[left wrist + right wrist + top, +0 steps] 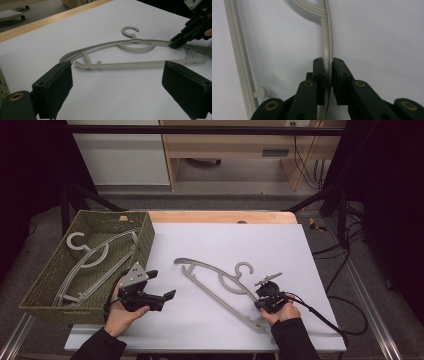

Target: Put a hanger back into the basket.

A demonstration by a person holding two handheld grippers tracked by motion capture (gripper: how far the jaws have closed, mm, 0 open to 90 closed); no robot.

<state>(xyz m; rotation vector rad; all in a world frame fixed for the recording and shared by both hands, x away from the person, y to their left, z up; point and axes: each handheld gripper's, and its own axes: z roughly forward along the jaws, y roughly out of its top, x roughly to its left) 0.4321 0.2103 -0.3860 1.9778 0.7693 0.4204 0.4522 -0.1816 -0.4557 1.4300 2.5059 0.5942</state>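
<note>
Grey plastic hanger (220, 282) flat on white counter (280, 250), hook away from person; right claw (264, 296) pinched on its upper arm near the hook; left claw (161, 285) spread wide, empty, above counter beside wicker basket (145, 237) holding more hangers (92, 260).

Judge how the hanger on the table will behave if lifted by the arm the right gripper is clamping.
The hanger looks like thin plastic, so probably light and fairly stiff. Held by the right gripper near one end, its far end may sag or swing.
</note>
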